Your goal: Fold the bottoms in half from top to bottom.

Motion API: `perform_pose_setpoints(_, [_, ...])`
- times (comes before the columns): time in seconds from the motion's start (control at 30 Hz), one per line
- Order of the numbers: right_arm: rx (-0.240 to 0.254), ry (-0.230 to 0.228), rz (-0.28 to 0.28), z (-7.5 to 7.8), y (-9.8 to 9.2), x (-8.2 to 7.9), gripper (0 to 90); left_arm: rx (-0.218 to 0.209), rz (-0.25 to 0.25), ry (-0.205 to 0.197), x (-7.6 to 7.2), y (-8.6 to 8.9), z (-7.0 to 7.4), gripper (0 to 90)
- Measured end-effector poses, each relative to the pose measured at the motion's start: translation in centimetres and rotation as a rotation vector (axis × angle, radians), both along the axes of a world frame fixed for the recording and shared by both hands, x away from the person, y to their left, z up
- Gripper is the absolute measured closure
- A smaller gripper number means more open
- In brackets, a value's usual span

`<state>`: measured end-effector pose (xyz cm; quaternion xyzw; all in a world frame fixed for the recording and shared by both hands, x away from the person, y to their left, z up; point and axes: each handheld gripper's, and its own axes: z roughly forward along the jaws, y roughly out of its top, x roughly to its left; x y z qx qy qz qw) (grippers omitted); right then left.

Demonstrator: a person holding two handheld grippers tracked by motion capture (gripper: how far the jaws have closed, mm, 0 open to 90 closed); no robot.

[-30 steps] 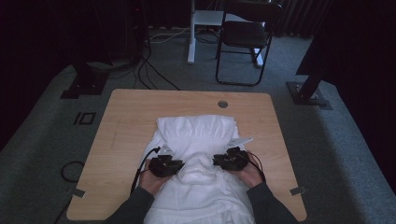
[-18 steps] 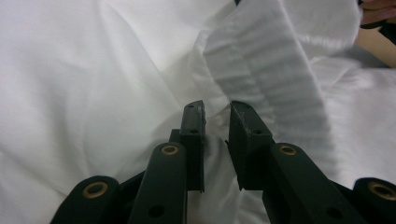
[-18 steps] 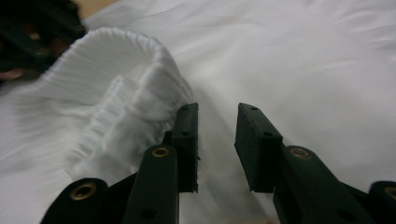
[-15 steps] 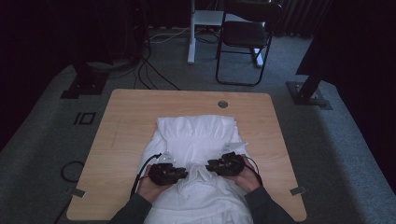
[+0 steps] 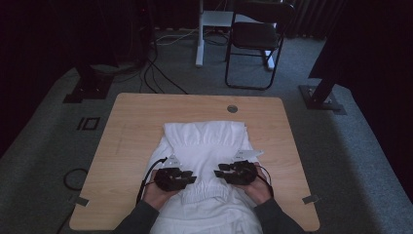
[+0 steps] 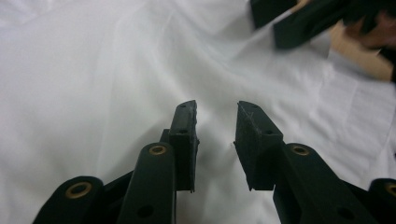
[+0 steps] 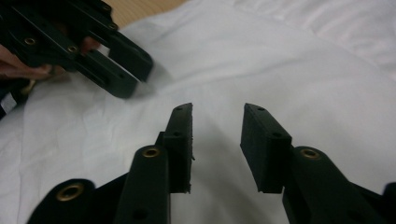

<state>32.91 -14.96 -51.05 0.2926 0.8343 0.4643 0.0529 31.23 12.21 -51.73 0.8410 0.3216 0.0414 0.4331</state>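
Left tongs [image 6: 215, 119], right tongs [image 7: 215, 122] just opening, empty, over white cloth [image 5: 204, 141]

1 white garment [image 5: 204, 146], 1 table [image 5: 136, 126] (1 chair [image 5: 255, 36])

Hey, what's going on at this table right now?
A person is working on a white garment spread over a wooden table, with a gripper in each hand. The left gripper and right gripper face each other over the cloth near its gathered band. Both sets of jaws have just been opening and now stand apart above the fabric, with nothing clamped between them.
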Motion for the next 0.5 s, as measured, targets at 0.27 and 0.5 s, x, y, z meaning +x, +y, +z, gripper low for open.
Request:
perform_pose_setpoints(0.27, [-0.175, 0.022, 0.017, -3.4, 0.7, -1.2, 65.1, 0.129, 0.029, 0.024, -0.6, 0.1, -2.6, 69.4])
perform_pose_setpoints(0.5, [-0.198, 0.044, 0.041, -3.6, 0.0, -2.2, 65.4, 0.131, 0.013, -0.018, -1.2, 0.6, -1.2, 62.3])
